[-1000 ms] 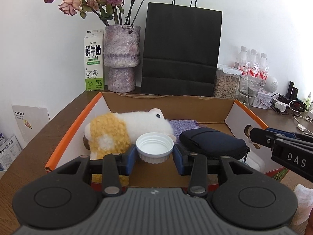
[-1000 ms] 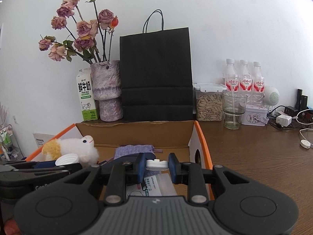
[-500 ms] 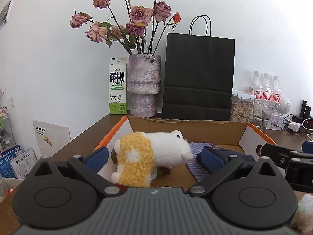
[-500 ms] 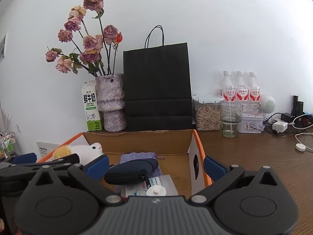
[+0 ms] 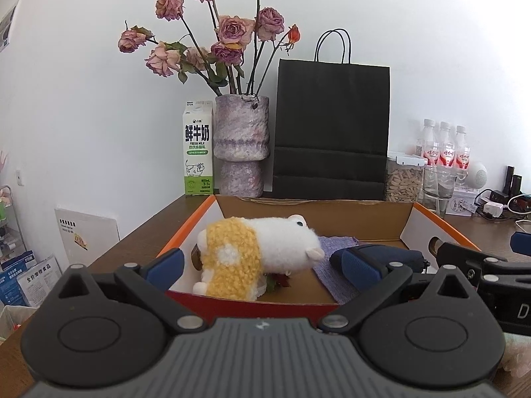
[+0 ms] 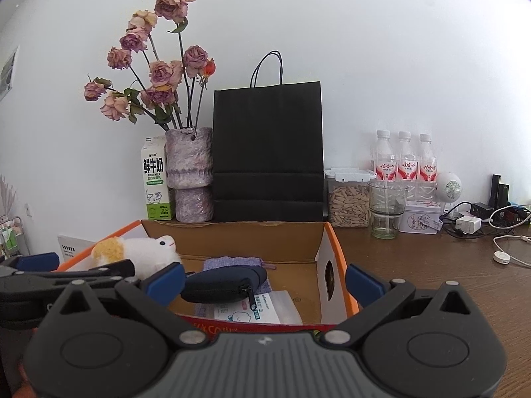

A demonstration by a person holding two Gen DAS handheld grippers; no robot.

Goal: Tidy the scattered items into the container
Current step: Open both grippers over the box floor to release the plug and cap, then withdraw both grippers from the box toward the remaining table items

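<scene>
Both grippers at the container's near edge. The left gripper [image 5: 262, 267] and right gripper [image 6: 264, 280] have just been opening; each now gapes wide, with nothing between its jaws. The cardboard box [image 5: 408, 232] holds a plush toy [image 5: 255, 252], dark pouch [image 6: 222, 285], purple cloth [image 6: 232, 262] and a packet [image 6: 262, 308]. Risk – the two tools sit close and could collide on withdrawal, or catch the box's low front wall. Legible: milk carton [image 5: 198, 147] – "FRESH MILK".

Plush toy [image 5: 252, 255] and pouch [image 5: 391, 255] crowd the box [image 5: 318, 212] floor.

Brown table [image 6: 431, 285] under cardboard box [image 6: 232, 235]
</scene>
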